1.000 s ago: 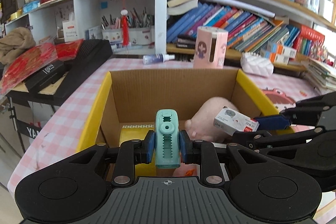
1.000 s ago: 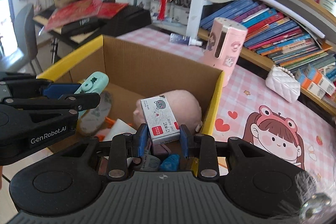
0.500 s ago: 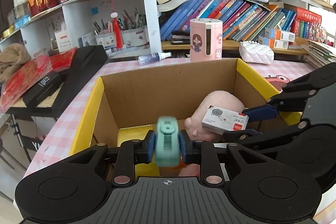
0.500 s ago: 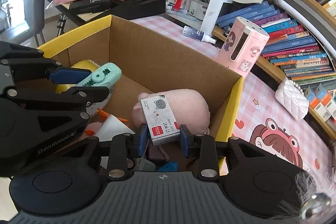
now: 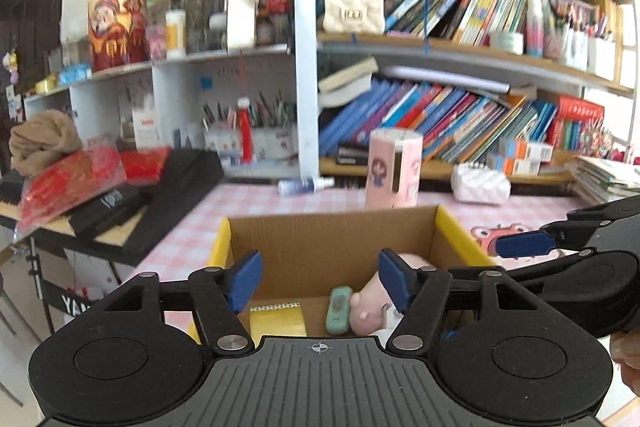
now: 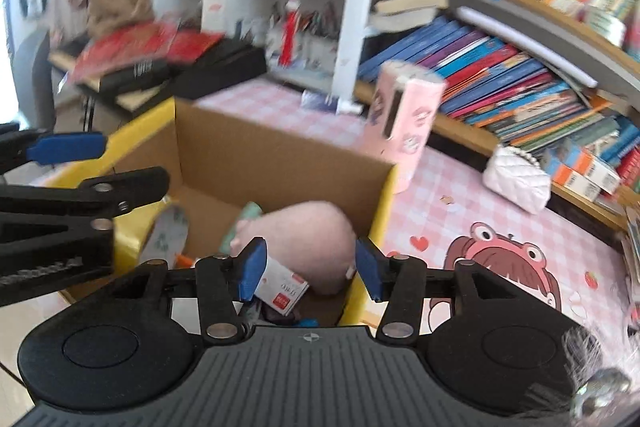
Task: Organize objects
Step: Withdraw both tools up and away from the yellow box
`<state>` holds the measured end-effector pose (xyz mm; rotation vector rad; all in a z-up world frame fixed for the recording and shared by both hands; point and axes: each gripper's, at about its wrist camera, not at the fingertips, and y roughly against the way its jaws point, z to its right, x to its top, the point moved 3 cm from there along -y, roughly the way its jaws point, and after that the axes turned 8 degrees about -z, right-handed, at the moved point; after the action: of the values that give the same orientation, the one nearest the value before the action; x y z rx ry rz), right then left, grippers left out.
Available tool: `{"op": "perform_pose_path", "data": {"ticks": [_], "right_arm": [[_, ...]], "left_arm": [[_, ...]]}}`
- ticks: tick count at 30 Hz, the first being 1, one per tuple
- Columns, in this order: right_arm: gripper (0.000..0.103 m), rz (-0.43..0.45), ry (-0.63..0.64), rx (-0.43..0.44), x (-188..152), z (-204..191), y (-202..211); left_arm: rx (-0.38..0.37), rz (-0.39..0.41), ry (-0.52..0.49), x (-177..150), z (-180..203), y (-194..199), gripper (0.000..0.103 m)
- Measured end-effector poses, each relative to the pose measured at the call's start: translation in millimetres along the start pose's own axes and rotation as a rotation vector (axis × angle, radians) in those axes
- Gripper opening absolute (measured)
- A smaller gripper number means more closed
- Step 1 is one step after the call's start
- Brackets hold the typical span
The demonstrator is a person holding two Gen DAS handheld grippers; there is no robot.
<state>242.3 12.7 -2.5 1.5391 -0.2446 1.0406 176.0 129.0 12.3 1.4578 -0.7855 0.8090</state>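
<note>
A cardboard box (image 5: 332, 227) with yellow rims stands on the pink checked table; it also shows in the right wrist view (image 6: 248, 151). Inside lie a teal stapler-like clip (image 5: 338, 309), a pink plush toy (image 5: 370, 307) and a small white-and-red carton (image 6: 282, 291). The teal clip (image 6: 244, 217) rests against the plush (image 6: 304, 235) in the right wrist view. My left gripper (image 5: 320, 281) is open and empty above the box. My right gripper (image 6: 308, 269) is open and empty above the box's near corner.
A pink cylinder holder (image 5: 394, 169), a white quilted purse (image 5: 480, 183) and a small spray bottle (image 5: 304, 185) stand behind the box. Bookshelves (image 5: 460, 123) fill the back. Black cases with red packets (image 5: 120, 195) lie at the left. A cartoon mat (image 6: 508, 275) lies to the right.
Both grippers opened and rose away from the box. The teal clip dropped from the left gripper and the white carton from the right; both now lie inside the box.
</note>
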Motion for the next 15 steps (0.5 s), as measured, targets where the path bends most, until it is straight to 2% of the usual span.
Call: {"op": "perform_pose_path", "data": {"ticks": [4, 8, 11, 13, 15], "right_arm": [[0.048, 0.034, -0.063, -0.034, -6, 9, 22], [0.049, 0.043, -0.127, -0.069, -22, 13, 42], [0.055, 0.038, -0.184, -0.098, -36, 13, 56], [0.068, 0.038, -0.229, -0.125, -48, 13, 67], [0.073, 0.034, -0.284, -0.148, -61, 13, 79]], "left_arm": [[-0.003, 0.016, -0.006, -2, 3, 19, 0.073], [-0.010, 0.012, -0.011, -11, 6, 36, 0.084], [0.000, -0.016, -0.016, -23, 11, 47, 0.091], [0.011, -0.040, -0.010, -32, 13, 53, 0.093], [0.020, -0.063, 0.003, -41, 14, 59, 0.096]]}}
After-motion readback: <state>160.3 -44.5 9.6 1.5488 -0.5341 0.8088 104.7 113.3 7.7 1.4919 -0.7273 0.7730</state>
